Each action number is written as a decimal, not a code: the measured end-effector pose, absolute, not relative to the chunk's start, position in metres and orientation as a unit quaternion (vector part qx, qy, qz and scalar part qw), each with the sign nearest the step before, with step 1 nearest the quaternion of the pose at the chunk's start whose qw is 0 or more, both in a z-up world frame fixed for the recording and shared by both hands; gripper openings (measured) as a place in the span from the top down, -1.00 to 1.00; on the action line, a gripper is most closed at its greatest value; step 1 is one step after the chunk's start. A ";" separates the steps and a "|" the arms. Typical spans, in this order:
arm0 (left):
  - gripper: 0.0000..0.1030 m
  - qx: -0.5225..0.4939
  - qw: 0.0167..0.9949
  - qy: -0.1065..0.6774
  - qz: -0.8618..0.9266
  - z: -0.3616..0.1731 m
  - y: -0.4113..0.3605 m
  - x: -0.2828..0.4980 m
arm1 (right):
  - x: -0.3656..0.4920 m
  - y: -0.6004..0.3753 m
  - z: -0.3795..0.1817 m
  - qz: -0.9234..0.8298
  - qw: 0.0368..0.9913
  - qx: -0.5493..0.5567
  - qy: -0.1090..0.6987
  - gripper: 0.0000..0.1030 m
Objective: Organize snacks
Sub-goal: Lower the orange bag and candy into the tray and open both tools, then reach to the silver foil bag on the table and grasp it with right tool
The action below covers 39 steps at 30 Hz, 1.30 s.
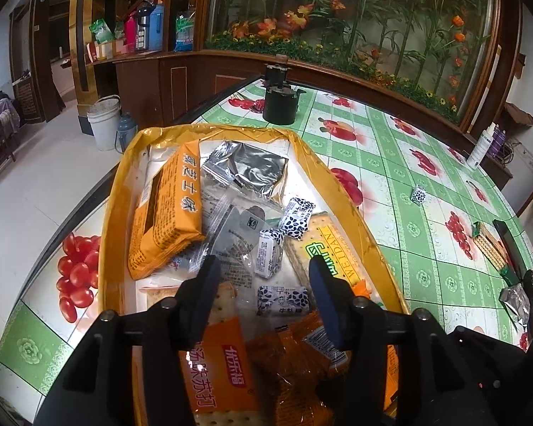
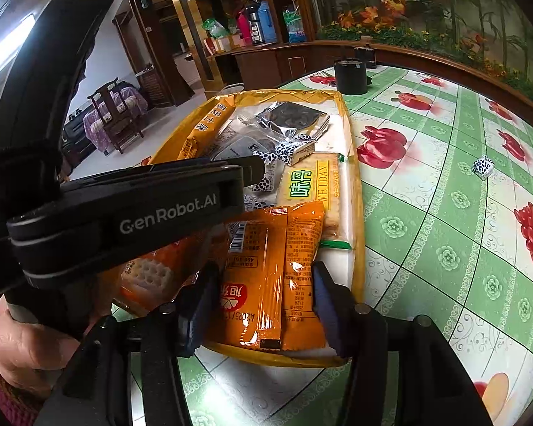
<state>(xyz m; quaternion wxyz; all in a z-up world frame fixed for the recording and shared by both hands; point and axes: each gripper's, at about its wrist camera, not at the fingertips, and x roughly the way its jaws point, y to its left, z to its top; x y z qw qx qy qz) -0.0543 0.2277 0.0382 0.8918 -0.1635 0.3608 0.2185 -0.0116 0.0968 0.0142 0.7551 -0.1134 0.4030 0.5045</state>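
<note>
A yellow tray (image 1: 113,191) on the table holds several snacks: an orange biscuit pack (image 1: 167,216), a silver foil pack (image 1: 252,170), black-and-white candies (image 1: 296,218), a Weidan cracker pack (image 1: 332,248) and orange sachets (image 1: 295,365). My left gripper (image 1: 264,298) is open and empty, hovering over the tray's near end. My right gripper (image 2: 264,305) is open above the orange sachets (image 2: 266,266) at the tray's (image 2: 359,266) near edge; whether it touches them I cannot tell. The left gripper's body (image 2: 131,220) crosses the right wrist view.
One loose black-and-white candy (image 1: 418,195) (image 2: 483,167) lies on the green fruit-print tablecloth (image 2: 444,248). A cracker pack (image 1: 490,248) and a foil pack (image 1: 515,301) lie at the right. A black pot (image 1: 280,104) stands at the far edge. A white bottle (image 1: 481,145) stands far right.
</note>
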 end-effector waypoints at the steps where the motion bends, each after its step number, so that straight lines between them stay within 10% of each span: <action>1: -0.05 -0.161 0.892 0.360 0.221 0.039 0.227 -0.054 | -0.011 0.097 0.014 0.505 0.755 -0.113 0.403 -0.12; 39: -0.21 -0.113 0.913 0.319 0.227 0.079 0.194 -0.070 | 0.010 0.049 0.050 0.501 0.778 0.001 0.379 -0.17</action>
